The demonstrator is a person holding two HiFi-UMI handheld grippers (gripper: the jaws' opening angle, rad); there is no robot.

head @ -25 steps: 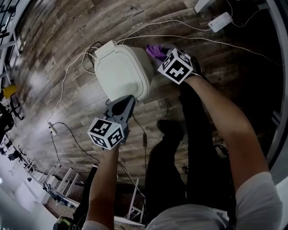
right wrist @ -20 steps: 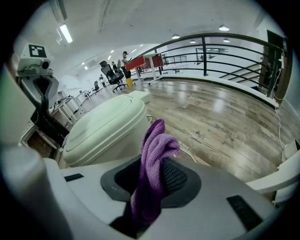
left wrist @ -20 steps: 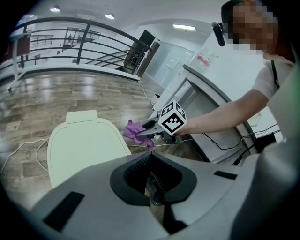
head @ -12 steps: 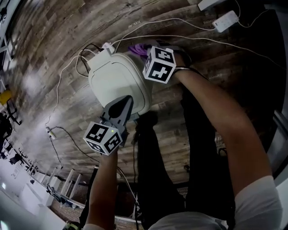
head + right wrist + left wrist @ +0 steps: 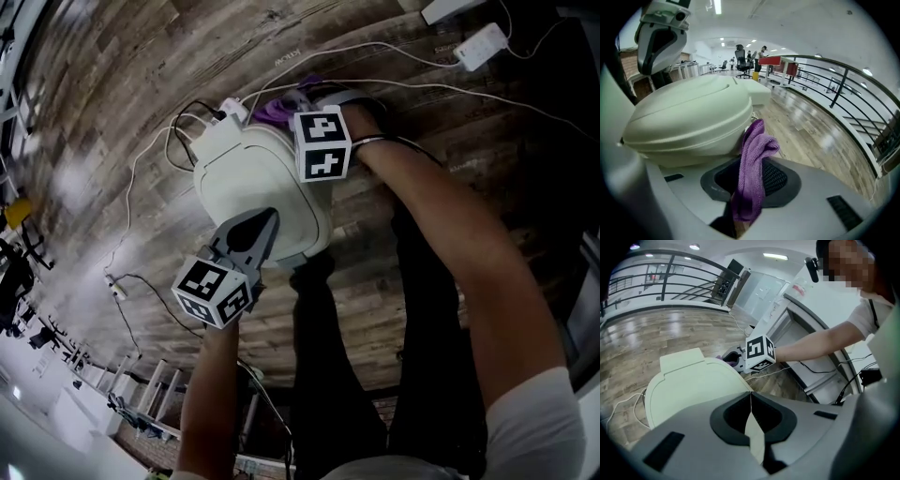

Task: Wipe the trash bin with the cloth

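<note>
Pinching the purple cloth [image 5: 752, 164] between the fingers [image 5: 777, 179] of the right gripper [image 5: 749, 187], kept partway apart by the bunched fabric, with a loose fold standing up past the tips. Puts that fold just beside the trash bin [image 5: 693, 157], tucked under the overhang of the lid [image 5: 689, 117], up and to the left of the fingers in the right gripper view; cannot tell whether fabric and plastic actually touch. Seen from the head view, places this hand at the far right corner of the bin, close to the hinge tab [image 5: 217, 141], with the bin standing on the wooden floor [image 5: 122, 84]. Across the lid, at its near edge: the left gripper [image 5: 751, 397], fingers [image 5: 729, 416] pressed together on nothing, pointing along the lid toward the tab; contact with the lid not clear either. Runs the bin's long axis from that near edge to the hinge tab, so roughly from one gripper to the other. Probably calls for pushing the cloth sideways onto the wall or rim, then dragging along that axis; clearly favours the right hand, being nearer and the one carrying the cloth.
</note>
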